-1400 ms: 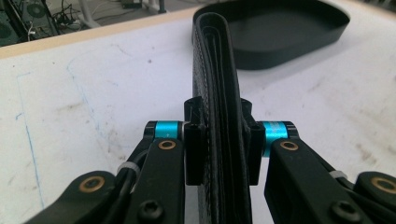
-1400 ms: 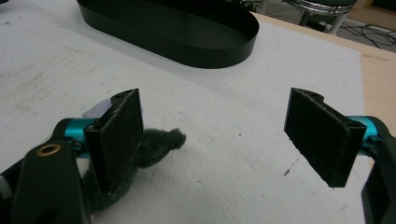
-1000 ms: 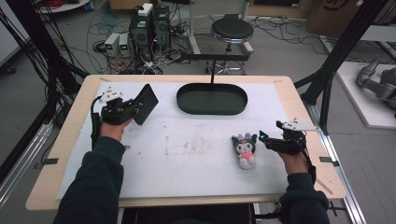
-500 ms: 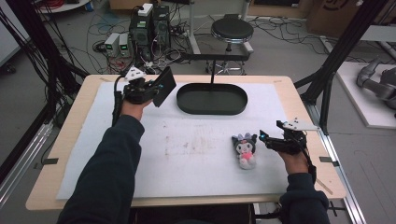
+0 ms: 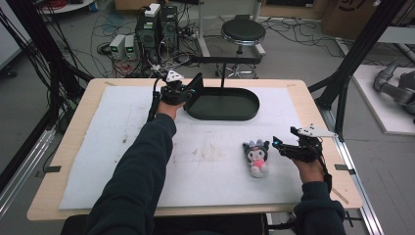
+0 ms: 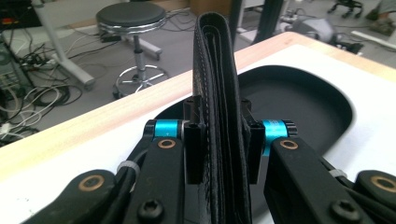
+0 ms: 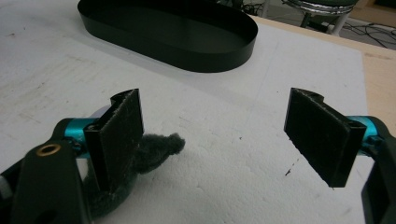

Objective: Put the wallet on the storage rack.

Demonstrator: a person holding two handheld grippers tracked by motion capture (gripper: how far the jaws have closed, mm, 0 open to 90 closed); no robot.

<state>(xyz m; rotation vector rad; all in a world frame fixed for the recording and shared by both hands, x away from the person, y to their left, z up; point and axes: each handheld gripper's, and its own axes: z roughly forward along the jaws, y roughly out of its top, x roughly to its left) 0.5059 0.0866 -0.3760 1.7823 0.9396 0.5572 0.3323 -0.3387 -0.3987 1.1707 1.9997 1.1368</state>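
Observation:
A black folded wallet stands on edge between the jaws of my left gripper, which is shut on it. In the high view the left gripper holds the wallet at the left end of the black oval tray. A small plush toy with dark ears and a pink front lies on the white mat. My right gripper rests just right of it, open; its pads stand wide apart, with the plush's dark fur beside the left one.
The white mat covers a wooden table. A black stand rises behind the tray. Beyond the far edge are a stool, computer boxes and cables on the floor. A black frame post stands at the right.
My left gripper has carried the wallet rightward across the back of the mat, from the left side to the tray's left end. The right gripper and plush have stayed put.

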